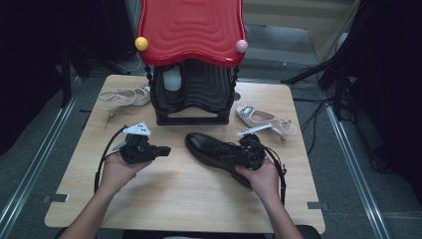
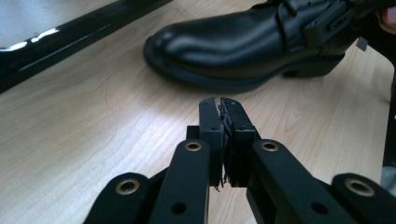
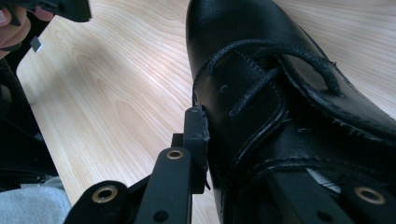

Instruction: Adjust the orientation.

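A pale wooden table (image 1: 174,199) stands on grey floor (image 1: 348,199), its surroundings dark, perhaps curtained.

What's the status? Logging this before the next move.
Left claw shut, empty. Right claw shut on glossy black leather lace-up shoe, flat on table. Nothing blocking.

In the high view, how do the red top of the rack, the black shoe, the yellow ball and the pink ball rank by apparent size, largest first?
1. Red top, though it stands higher, nearer the camera.
2. Black shoe.
3. Yellow ball and pink ball: they look alike, so I do not rank them.
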Demonstrator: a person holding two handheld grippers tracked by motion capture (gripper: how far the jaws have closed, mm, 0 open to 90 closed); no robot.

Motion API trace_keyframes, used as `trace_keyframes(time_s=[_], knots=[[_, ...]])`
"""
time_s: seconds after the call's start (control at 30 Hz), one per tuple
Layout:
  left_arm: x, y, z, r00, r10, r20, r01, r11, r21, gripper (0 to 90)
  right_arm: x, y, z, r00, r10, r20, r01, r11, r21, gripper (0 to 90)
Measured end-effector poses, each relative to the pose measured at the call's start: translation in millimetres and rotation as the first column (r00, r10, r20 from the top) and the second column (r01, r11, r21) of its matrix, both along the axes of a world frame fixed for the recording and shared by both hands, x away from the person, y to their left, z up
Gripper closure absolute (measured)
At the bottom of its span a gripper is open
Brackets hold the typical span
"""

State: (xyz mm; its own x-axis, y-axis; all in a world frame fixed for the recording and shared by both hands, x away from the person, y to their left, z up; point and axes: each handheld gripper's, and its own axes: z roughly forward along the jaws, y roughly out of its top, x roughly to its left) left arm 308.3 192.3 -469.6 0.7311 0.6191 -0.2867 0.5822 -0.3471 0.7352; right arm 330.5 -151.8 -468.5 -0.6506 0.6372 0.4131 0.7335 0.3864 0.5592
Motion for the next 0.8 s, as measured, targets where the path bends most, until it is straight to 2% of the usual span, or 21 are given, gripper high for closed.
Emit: trace_keyframes(time_s=[0.13,0.27,0.37,0.57,0.6,0.63,0.67,0.8], knots=[[5.5,-9.9,5.0,0.9999,-0.004,0.012,0.005,0.9997,-0.026,90.0,7.5,18.6,-0.8,0.9998,0.021,0.002,-0.021,1.000,-0.001,80.6],[5.9,-14.9,-1.7,1.0000,0.002,0.004,-0.002,0.9987,-0.050,90.0,12.6,33.4,-4.5,0.9995,0.030,0.006,-0.030,1.000,-0.004,80.1],[5.6,-16.4,-8.0,0.9998,-0.009,-0.017,0.008,0.9997,-0.023,90.0,12.4,38.6,-7.3,0.9993,0.031,0.023,-0.030,0.999,-0.012,80.4],[1.2,-16.9,-10.2,0.9999,0.001,-0.012,-0.001,0.9994,-0.034,87.9,10.5,39.2,-10.8,0.9997,0.018,0.016,-0.018,1.000,0.002,77.6],[0.7,-17.2,-9.9,0.9998,-0.001,-0.018,0.000,0.9992,-0.039,89.7,10.5,38.2,-11.0,0.9997,0.022,0.011,-0.022,1.000,0.013,73.9],[0.5,-18.1,-9.7,0.9997,0.003,-0.023,-0.004,0.9996,-0.030,90.0,10.5,36.2,-10.8,0.9996,0.028,-0.001,-0.028,0.999,0.039,67.5],[-0.7,-19.6,-9.4,0.9998,0.015,-0.015,-0.015,0.9997,-0.017,90.0,10.0,34.6,-9.9,0.9993,0.032,-0.016,-0.032,0.998,0.050,65.9],[-1.3,-21.9,-9.8,0.9999,0.015,-0.005,-0.015,0.9997,-0.018,90.0,4.2,20.9,-2.8,0.9993,0.035,-0.011,-0.034,0.998,0.058,70.0]])
